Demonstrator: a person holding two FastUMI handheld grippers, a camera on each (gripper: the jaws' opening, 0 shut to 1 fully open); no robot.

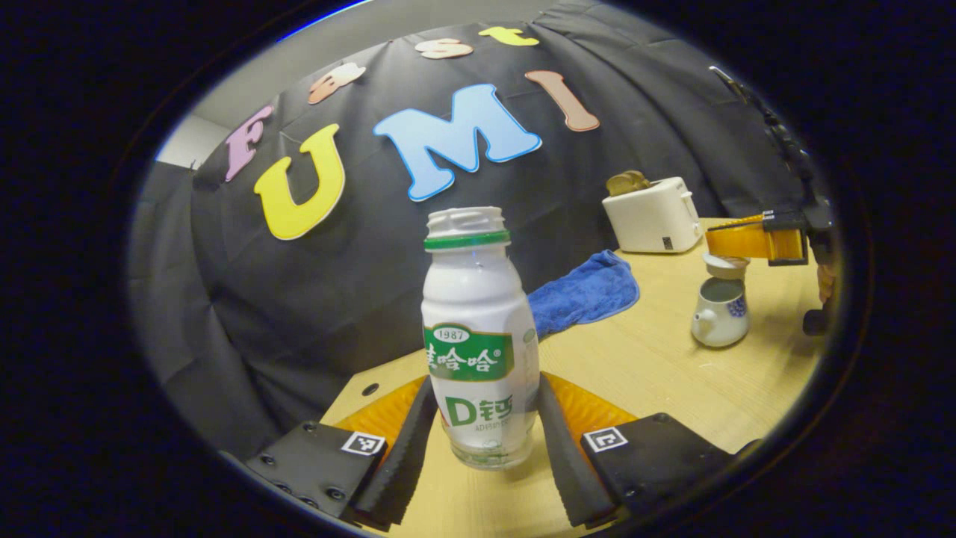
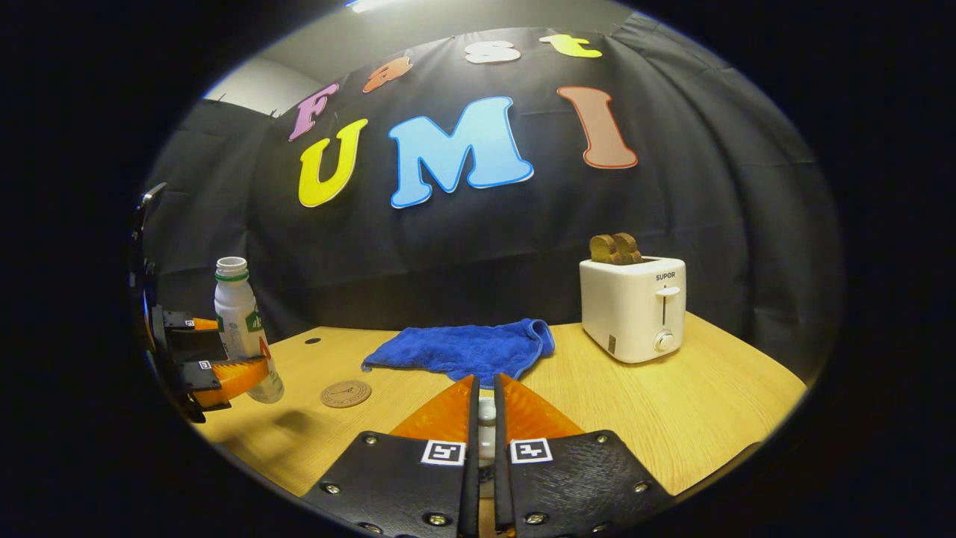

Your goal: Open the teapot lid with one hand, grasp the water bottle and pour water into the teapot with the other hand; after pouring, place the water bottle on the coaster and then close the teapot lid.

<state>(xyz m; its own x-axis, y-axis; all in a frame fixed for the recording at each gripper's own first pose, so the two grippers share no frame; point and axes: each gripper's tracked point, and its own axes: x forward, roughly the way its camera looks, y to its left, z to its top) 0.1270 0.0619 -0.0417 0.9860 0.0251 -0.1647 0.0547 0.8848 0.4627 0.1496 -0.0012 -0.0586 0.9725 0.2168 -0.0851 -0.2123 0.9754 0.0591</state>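
Here, nearest me in the left gripper view, my left gripper (image 1: pixel 489 441) has its fingers (image 1: pixel 399 456) on either side of the water bottle (image 1: pixel 478 336); both press against its lower half, so I read it as gripped. The bottle is upright, its cap off and its mouth open. I cannot tell whether its base rests on the tabletop (image 1: pixel 642 373) or hangs just above it.

In the right gripper view, my right gripper (image 2: pixel 484 430) has its fingers (image 2: pixel 444 415) drawn almost together around a small white knob, which I take for the teapot lid (image 2: pixel 486 418). From the left gripper view I see that same right gripper (image 1: pixel 754 243) farther off, holding the lid (image 1: pixel 726 263) just above the teapot (image 1: pixel 721 312), apart from the rim, so the pot stands open. The teapot is on the tabletop, at the right of that view, well away from the bottle.

Past my right fingers, to the left in the right gripper view, a round coaster (image 2: pixel 346 393) lies flat and bare on the tabletop, near the bottle (image 2: pixel 240 329) and the left gripper (image 2: pixel 224 370) beside it.

Farther back, a crumpled blue cloth (image 2: pixel 463 347) lies near the middle. Beyond it to the right stands a white toaster (image 2: pixel 633 308) with toast (image 2: pixel 615 249) poking from its slots, close to the booth wall.
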